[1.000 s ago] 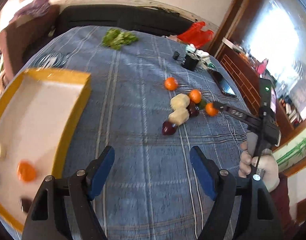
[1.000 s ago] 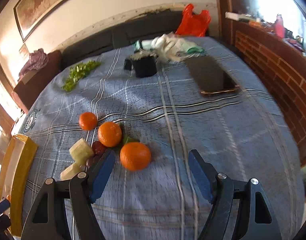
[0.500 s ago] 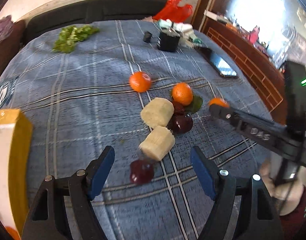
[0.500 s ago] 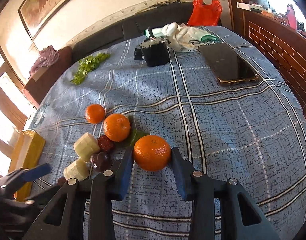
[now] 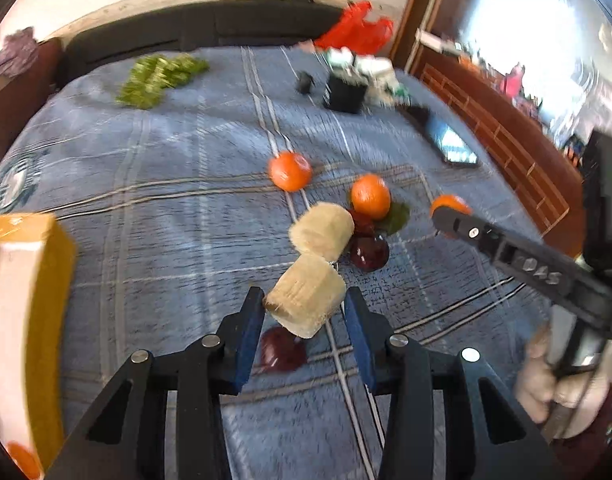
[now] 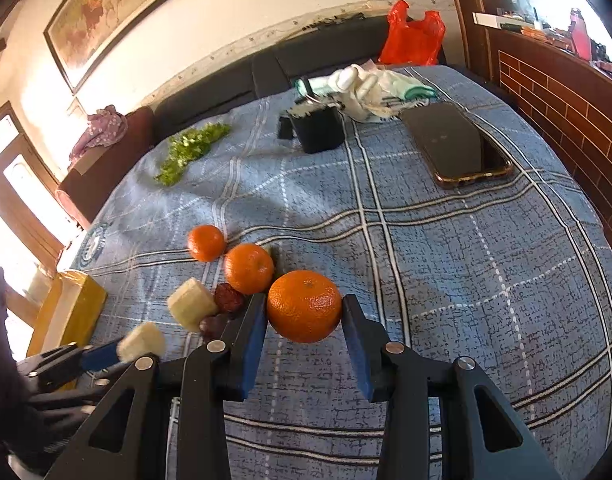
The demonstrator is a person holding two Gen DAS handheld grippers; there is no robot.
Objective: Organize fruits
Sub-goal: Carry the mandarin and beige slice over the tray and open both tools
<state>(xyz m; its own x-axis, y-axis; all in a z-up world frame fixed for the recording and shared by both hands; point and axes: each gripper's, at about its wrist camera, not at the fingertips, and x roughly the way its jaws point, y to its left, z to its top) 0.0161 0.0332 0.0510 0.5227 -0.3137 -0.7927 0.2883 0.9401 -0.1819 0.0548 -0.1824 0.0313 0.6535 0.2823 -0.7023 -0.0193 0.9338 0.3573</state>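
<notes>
My left gripper is shut on a pale cream fruit chunk, held just above the blue plaid cloth; it shows in the right wrist view too. My right gripper is shut on a large orange, which also shows in the left wrist view. On the cloth lie a second cream chunk, two smaller oranges, a green leaf and dark red fruits. The yellow-rimmed tray sits at the left.
Leafy greens lie far left on the cloth. A black container, white gloves and a phone sit at the far right. A red bag and a dark sofa lie beyond. A brick ledge runs along the right.
My left gripper swung from the tray to the fruit pile and shut on the cream chunk. My right gripper shut on the large orange and lifted it slightly.
</notes>
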